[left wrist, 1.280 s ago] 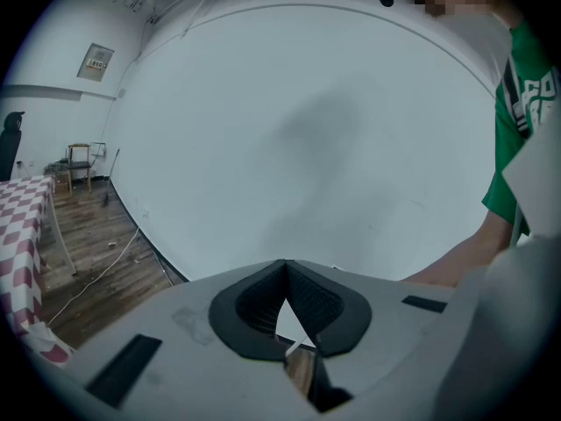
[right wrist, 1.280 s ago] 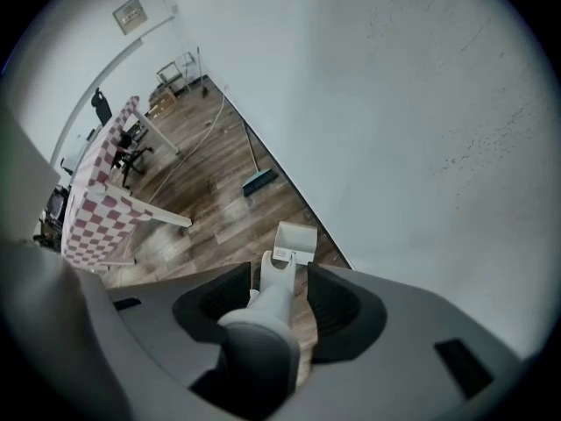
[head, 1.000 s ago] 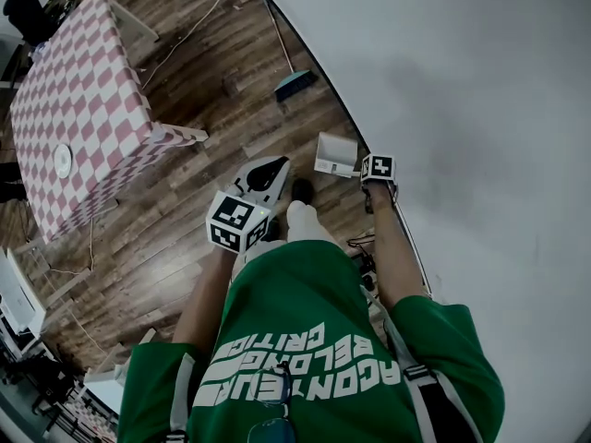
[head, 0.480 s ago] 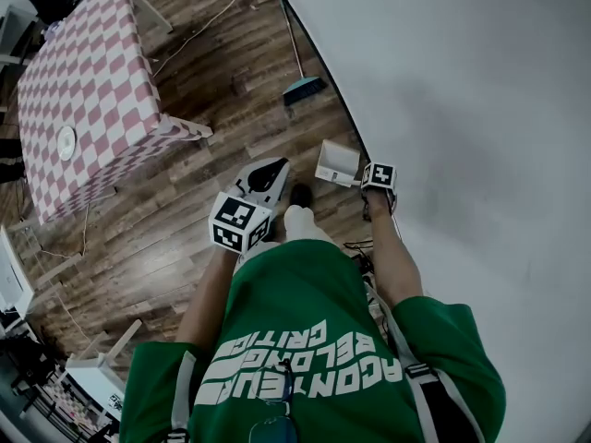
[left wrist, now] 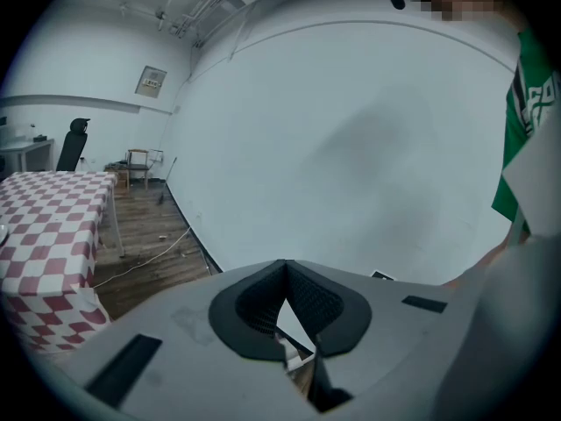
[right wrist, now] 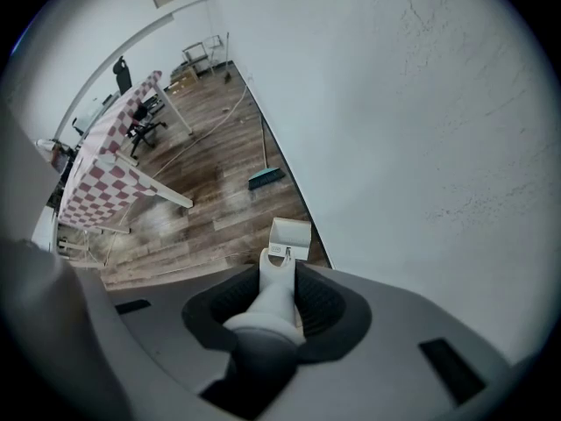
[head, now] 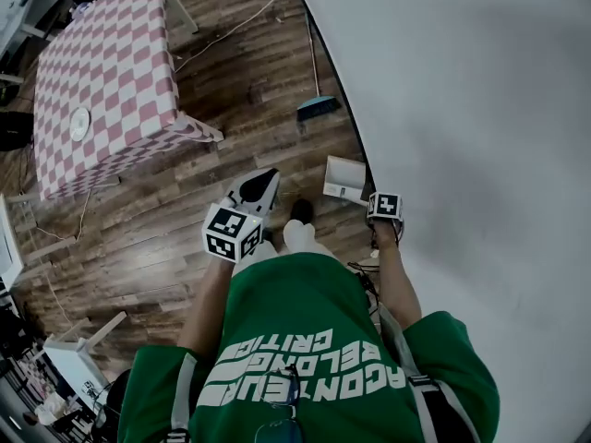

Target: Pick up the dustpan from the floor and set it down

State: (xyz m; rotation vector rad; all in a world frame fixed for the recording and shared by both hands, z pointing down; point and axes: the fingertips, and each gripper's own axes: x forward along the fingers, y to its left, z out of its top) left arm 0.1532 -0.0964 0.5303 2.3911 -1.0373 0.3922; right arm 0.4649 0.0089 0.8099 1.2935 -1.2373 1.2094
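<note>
A white dustpan (head: pixel 344 179) hangs just above the wooden floor beside the white wall. My right gripper (head: pixel 371 198) points straight down and is shut on its white handle (right wrist: pixel 277 289). In the right gripper view the pan (right wrist: pixel 290 238) hangs below the jaws with the handle running up between the dark pads. My left gripper (head: pixel 256 190) is held out level in front of the person, to the left of the pan. Its pads (left wrist: pixel 308 298) meet at the tips with nothing between them.
A teal broom (head: pixel 317 107) leans against the wall farther along. A table with a pink checked cloth (head: pixel 102 72) stands at the left, with a small white dish (head: pixel 79 125) on it. A cable (head: pixel 235 26) trails over the floor. The person's shoe (head: pixel 300 211) is beside the pan.
The right gripper has lifted the dustpan slightly and rolled it a little. The left gripper has drifted sideways. The head view has swung, so the table and broom sit lower in the picture.
</note>
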